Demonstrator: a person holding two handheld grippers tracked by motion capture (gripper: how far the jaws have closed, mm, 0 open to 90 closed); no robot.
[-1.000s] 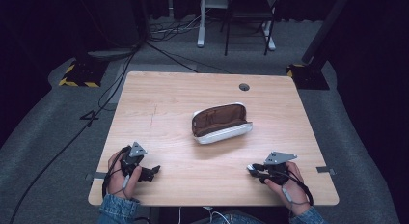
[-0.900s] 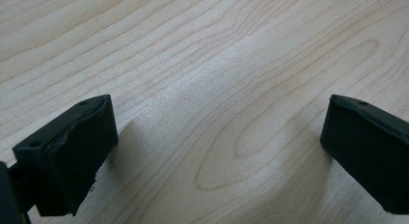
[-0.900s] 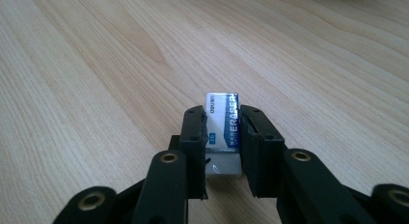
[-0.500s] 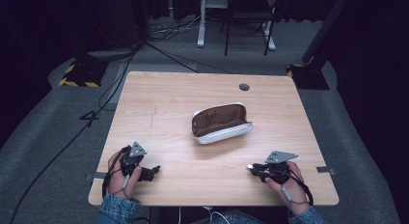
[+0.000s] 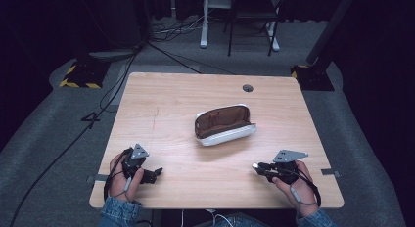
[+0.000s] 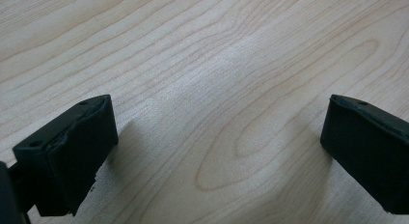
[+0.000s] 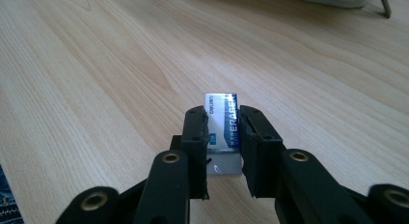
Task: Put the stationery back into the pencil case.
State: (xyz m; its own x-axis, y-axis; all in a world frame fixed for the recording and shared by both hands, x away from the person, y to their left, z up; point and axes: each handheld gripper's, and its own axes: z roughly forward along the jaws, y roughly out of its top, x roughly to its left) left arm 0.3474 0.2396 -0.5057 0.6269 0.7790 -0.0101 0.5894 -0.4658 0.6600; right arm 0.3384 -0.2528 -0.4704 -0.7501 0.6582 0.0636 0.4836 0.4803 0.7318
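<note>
Eraser (image 7: 223,125) sat clamped in the right claw (image 5: 258,167) at the counter's (image 5: 195,100) five o'clock; the left claw (image 5: 154,174) gaped wide and empty at seven o'clock, pouch (image 5: 224,124) lying at center.

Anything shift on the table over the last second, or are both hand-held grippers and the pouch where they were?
Nothing visibly changed. The left hand-held gripper stays open near the wooden table's front edge, the right hand-held gripper stays shut on the blue-and-white eraser, and the open white zip pouch with brown lining sits mid-table as before.
</note>
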